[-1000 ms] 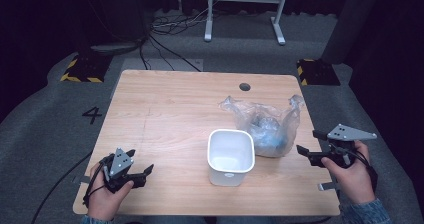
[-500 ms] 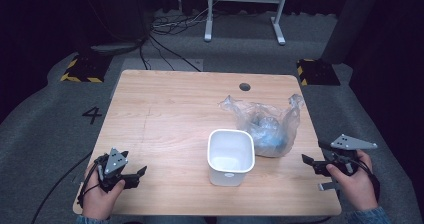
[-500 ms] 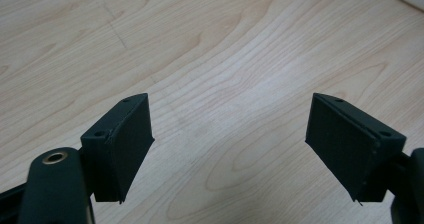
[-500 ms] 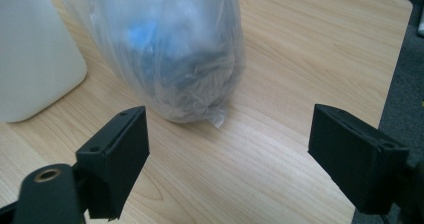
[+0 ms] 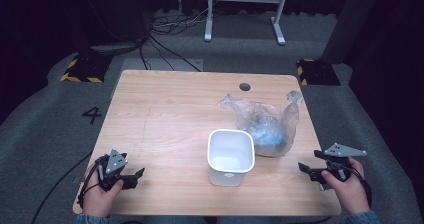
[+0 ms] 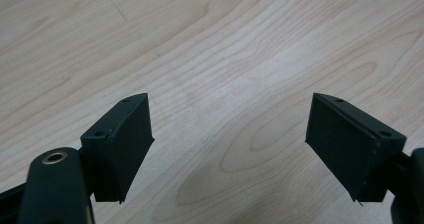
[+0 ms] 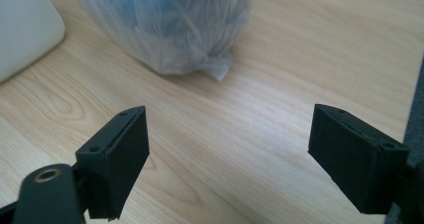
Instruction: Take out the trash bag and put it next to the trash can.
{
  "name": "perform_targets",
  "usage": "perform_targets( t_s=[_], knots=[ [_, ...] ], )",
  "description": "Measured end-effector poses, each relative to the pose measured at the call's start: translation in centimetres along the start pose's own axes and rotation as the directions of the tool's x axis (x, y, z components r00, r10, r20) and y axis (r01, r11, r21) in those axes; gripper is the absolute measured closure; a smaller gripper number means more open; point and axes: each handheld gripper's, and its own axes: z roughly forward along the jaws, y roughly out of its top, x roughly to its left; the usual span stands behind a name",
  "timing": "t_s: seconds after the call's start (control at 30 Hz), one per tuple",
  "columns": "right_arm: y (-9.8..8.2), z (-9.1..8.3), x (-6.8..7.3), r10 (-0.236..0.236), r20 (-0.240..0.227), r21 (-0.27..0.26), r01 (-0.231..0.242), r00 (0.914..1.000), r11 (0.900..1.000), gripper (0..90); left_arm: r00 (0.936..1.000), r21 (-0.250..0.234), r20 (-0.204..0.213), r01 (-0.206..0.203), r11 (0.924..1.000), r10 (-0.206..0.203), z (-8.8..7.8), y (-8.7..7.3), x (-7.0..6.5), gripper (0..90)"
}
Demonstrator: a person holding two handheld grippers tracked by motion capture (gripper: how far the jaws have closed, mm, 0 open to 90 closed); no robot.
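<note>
the clear plastic bag (image 5: 265, 125) is sitting on the desk (image 5: 165, 114) toward its right side, touching the white tub (image 5: 230, 156) just in front of it. something bluish is showing through the crinkled film, too blurred to name. the right gripper (image 5: 314, 164) is hovering near the bag with jaws apart, nothing between them. the left gripper (image 5: 134, 176) is resting wide apart over bare wood at the near left corner.
</note>
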Motion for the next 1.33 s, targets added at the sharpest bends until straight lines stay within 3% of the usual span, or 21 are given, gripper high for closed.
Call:
perform_targets(
  t_s=[0.43, 0.5, 0.63, 0.73, 0.83, 0.97, 1.33],
  knots=[
    [-2.9, 2.6, 0.2, 0.013, 0.022, 0.060, -0.014, 0.9997, 0.998, 16.6, 0.9998, 0.053, -0.003, 0.018, 0.9984, -0.018, 1.2, -1.4, 0.8, 18.4],
    [-3.1, 2.8, 0.2, 0.003, 0.030, 0.066, -0.005, 0.9995, 0.998, 16.5, 0.9985, 0.027, 0.026, 0.048, 0.9985, -0.049, 1.5, -1.7, 1.0, 17.8],
    [-3.6, 3.4, 0.3, -0.003, 0.032, 0.070, 0.001, 0.9995, 0.998, 14.5, 0.9937, 0.037, 0.059, 0.094, 0.9949, -0.096, 1.6, -1.8, 1.5, 17.6],
    [-4.0, 3.7, 0.3, 0.004, 0.038, 0.020, -0.005, 0.9993, 1.000, 12.3, 0.9915, 0.039, 0.069, 0.108, 0.9934, -0.110, 1.7, -1.8, 1.5, 16.5],
    [-4.0, 3.7, 0.2, -0.001, 0.028, 0.021, 0.000, 0.9996, 1.000, 11.6, 0.9915, 0.039, 0.059, 0.114, 0.9928, -0.116, 1.8, -1.7, 1.6, 16.1],
    [-3.7, 4.2, -0.1, 0.019, 0.060, 0.051, -0.022, 0.9980, 0.998, 0.0, 0.9901, 0.041, 0.034, 0.135, 0.9900, -0.136, 2.0, -1.6, 1.8, 16.1],
    [-3.4, 4.6, -0.2, 0.032, 0.071, 0.051, -0.035, 0.9970, 0.998, 0.0, 0.9890, 0.043, 0.021, 0.145, 0.9884, -0.146, 2.2, -1.4, 2.0, 15.0]
  ],
)
